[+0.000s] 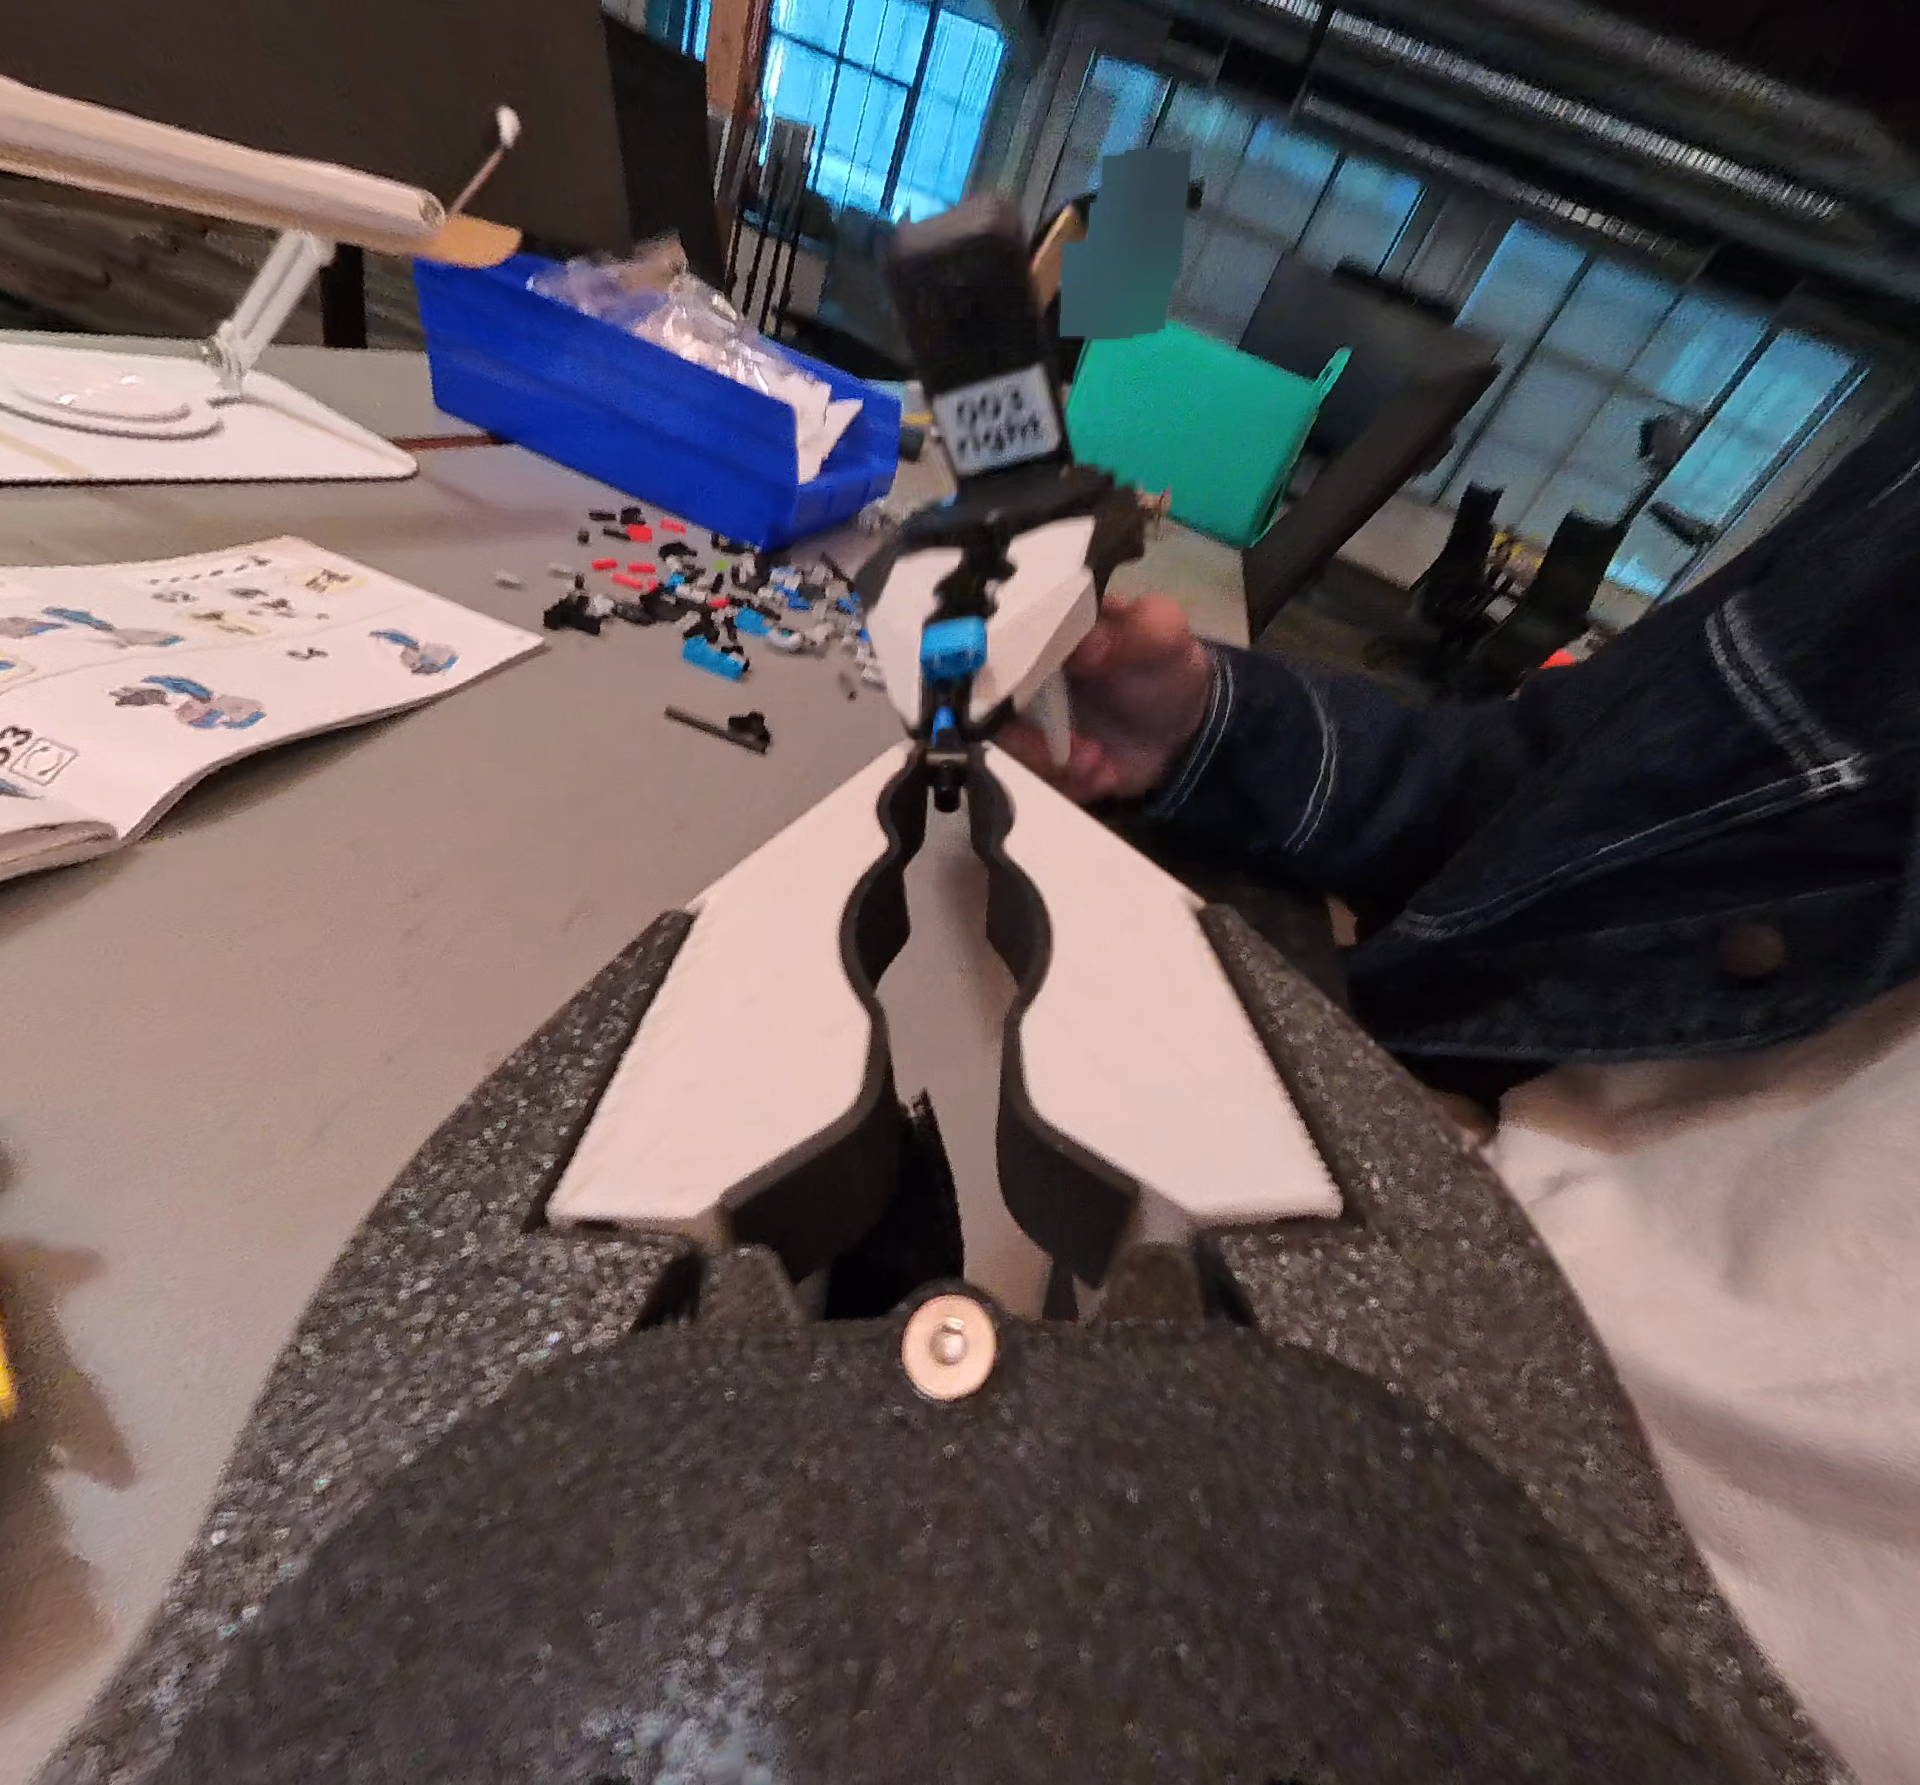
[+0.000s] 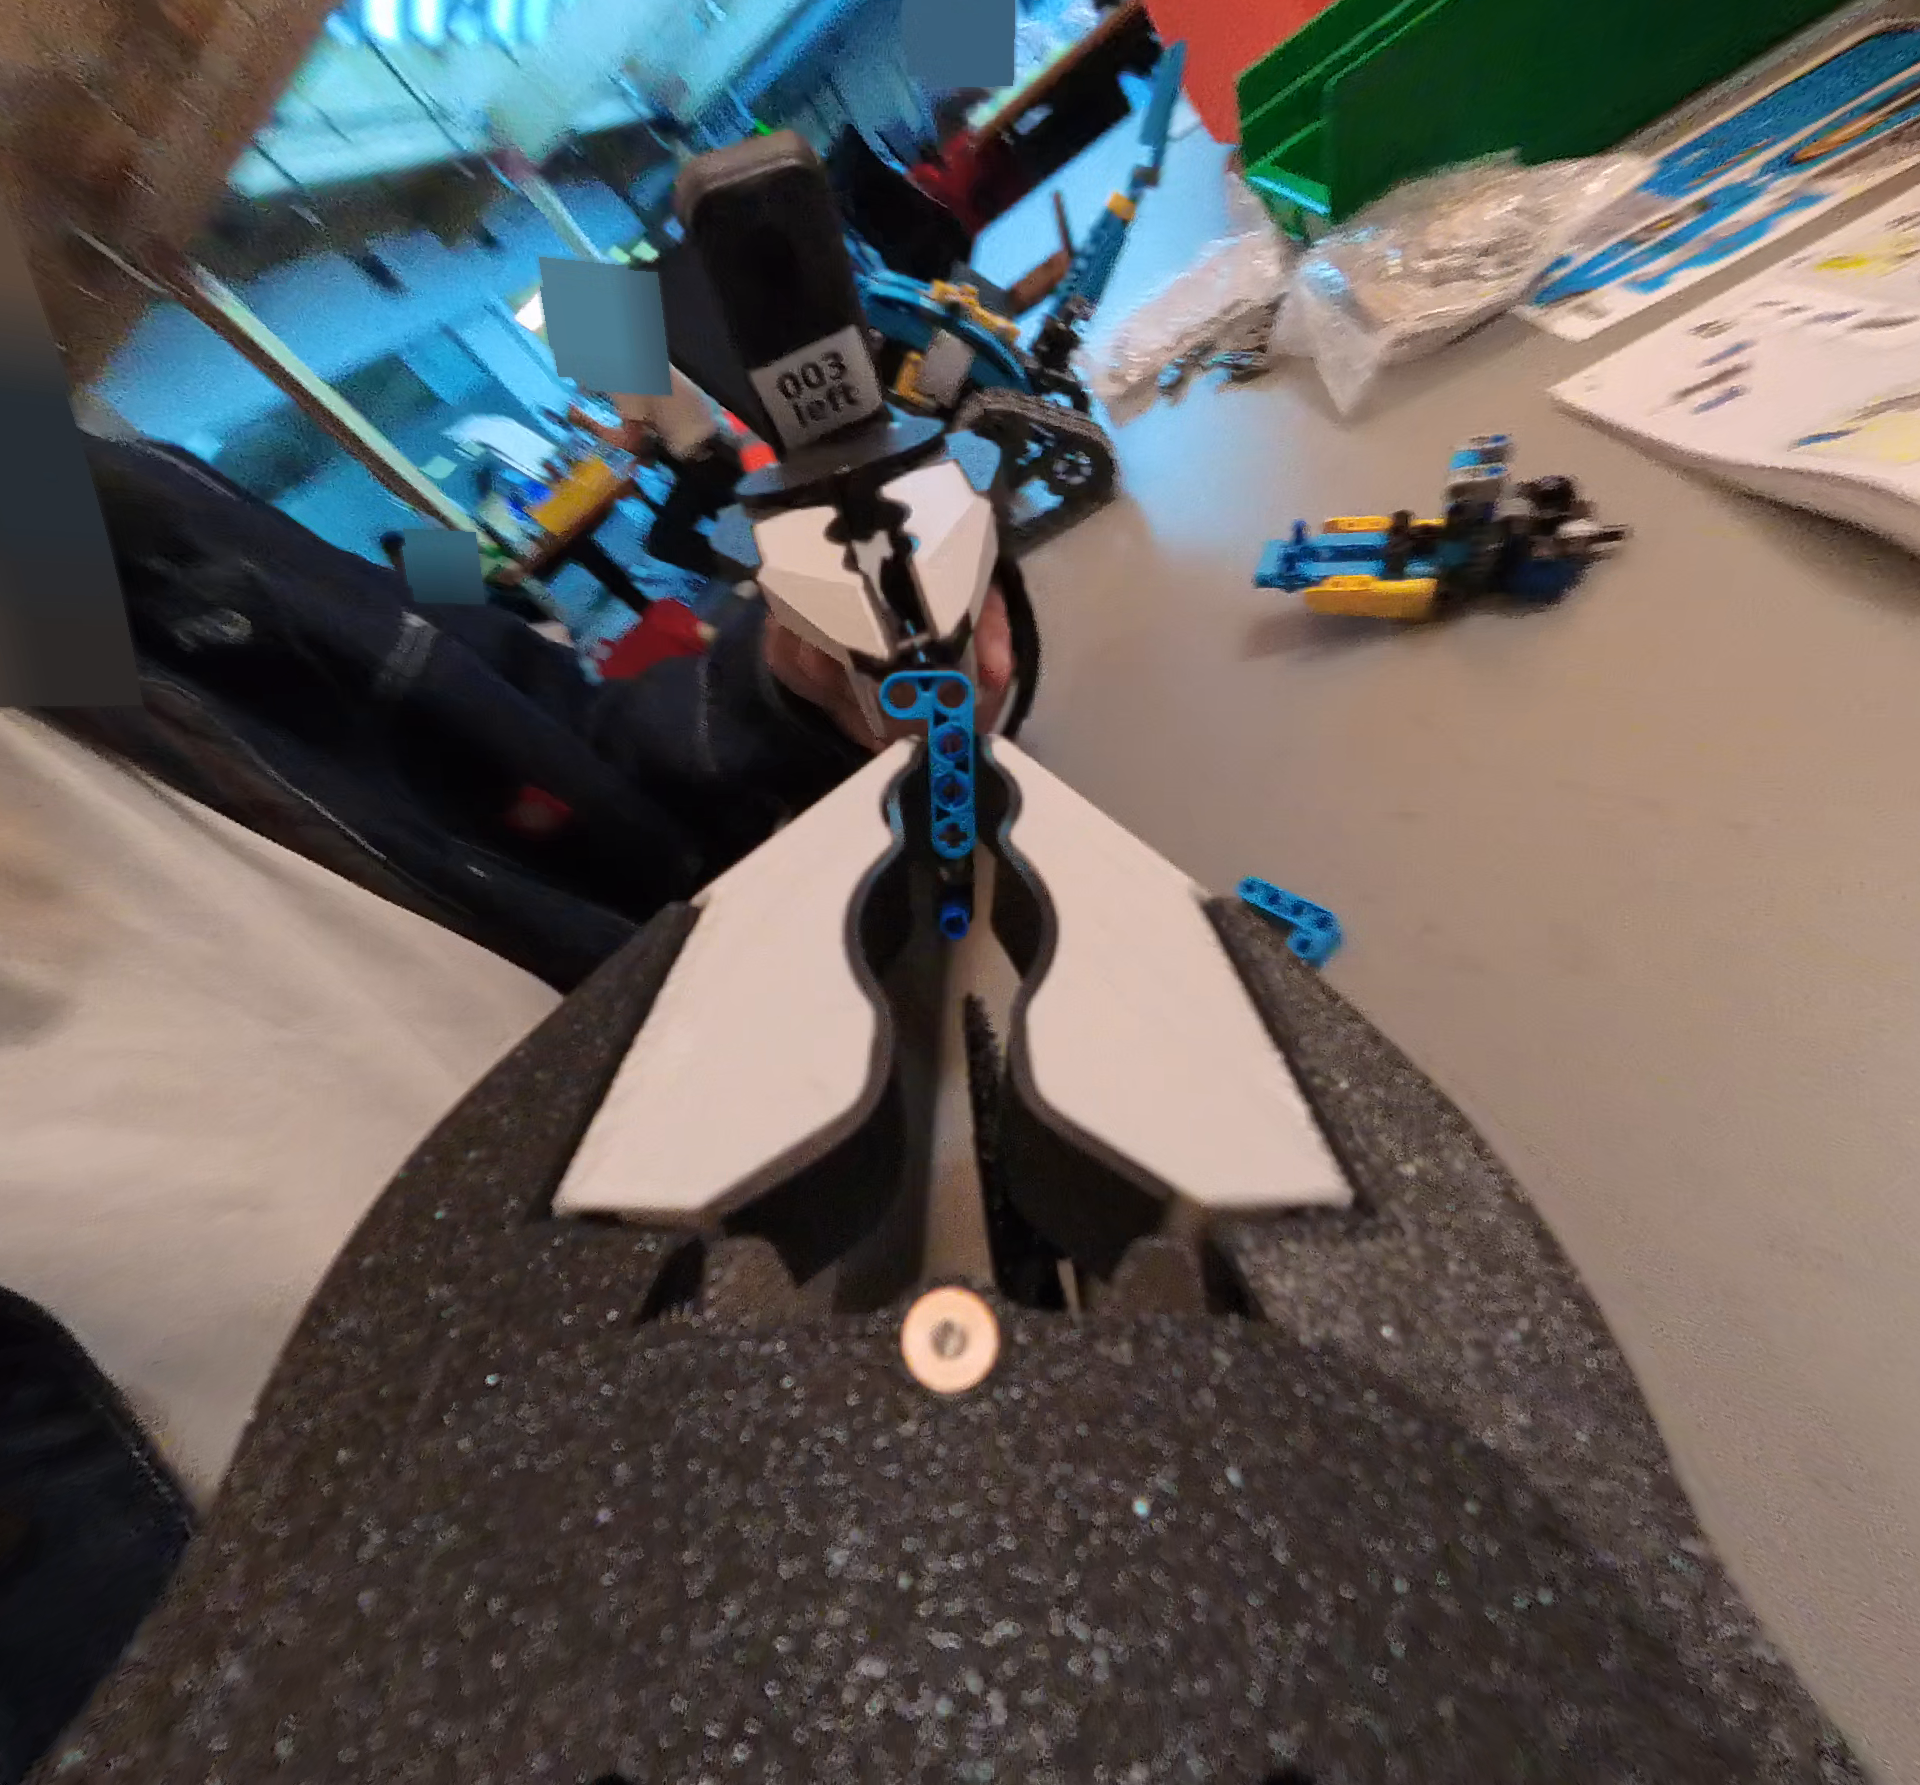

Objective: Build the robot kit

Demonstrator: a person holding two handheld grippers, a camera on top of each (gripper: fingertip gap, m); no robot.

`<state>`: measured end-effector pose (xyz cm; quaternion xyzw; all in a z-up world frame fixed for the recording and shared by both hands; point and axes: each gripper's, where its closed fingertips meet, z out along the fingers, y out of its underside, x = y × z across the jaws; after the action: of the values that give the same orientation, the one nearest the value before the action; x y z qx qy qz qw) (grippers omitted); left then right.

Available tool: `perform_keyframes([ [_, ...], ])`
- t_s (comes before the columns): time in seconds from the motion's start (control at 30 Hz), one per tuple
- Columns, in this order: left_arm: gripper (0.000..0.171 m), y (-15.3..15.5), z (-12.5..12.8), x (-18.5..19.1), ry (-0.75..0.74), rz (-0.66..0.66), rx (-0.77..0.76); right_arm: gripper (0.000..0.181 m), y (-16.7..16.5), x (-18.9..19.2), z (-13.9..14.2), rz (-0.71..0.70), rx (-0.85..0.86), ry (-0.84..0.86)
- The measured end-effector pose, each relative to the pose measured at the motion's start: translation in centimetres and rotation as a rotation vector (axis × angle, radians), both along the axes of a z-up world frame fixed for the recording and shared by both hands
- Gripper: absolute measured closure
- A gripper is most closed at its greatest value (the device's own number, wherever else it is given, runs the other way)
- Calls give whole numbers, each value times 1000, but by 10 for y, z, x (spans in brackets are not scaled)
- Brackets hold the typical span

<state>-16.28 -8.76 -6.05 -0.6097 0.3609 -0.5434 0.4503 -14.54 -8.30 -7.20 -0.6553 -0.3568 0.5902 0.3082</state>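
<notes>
My two grippers meet tip to tip above the grey table (image 1: 436, 904). My right gripper (image 2: 940, 759) is shut on a blue L-shaped beam with holes (image 2: 948, 779); a small blue pin (image 2: 951, 920) sits at the beam's near end between the fingers. In the left wrist view the beam (image 1: 951, 655) shows edge on in the right gripper (image 1: 943, 733). My left gripper (image 1: 940, 764) is shut on a small black pin (image 1: 943, 790) that touches the beam's end. It also shows in the right wrist view (image 2: 920, 644). A hand in a dark denim sleeve (image 1: 1351, 779) holds the right gripper.
A blue bin (image 1: 644, 416) with plastic bags, several loose small pieces (image 1: 707, 592), a black axle piece (image 1: 727, 727), an open booklet (image 1: 208, 675) and a green bin (image 1: 1184, 426) are on the table. A small blue-yellow model (image 2: 1434, 551), a loose blue beam (image 2: 1294, 914), bags (image 2: 1351, 301) and booklets (image 2: 1818, 405) lie to the right. Only a small space, under 4 cm, lies between the two pairs of fingers. The black axle piece (image 1: 727, 727) is about 20 centimeters from my right fingertips.
</notes>
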Motion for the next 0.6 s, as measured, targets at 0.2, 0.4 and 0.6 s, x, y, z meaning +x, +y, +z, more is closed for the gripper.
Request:
perform_keyframes([
  [0.2, 165, -4, 6, 0, -35, -20, 2, 175, -13, -21, 4, 64, -38, 97],
  [0.4, 165, -4, 3, 1, -22, -20, -8, 175, -14, -27, 3, 68, -12, 84],
  [0.6, 165, -4, 1, 3, -15, -25, -14, 175, -13, -28, -4, 46, 86, 7],
])
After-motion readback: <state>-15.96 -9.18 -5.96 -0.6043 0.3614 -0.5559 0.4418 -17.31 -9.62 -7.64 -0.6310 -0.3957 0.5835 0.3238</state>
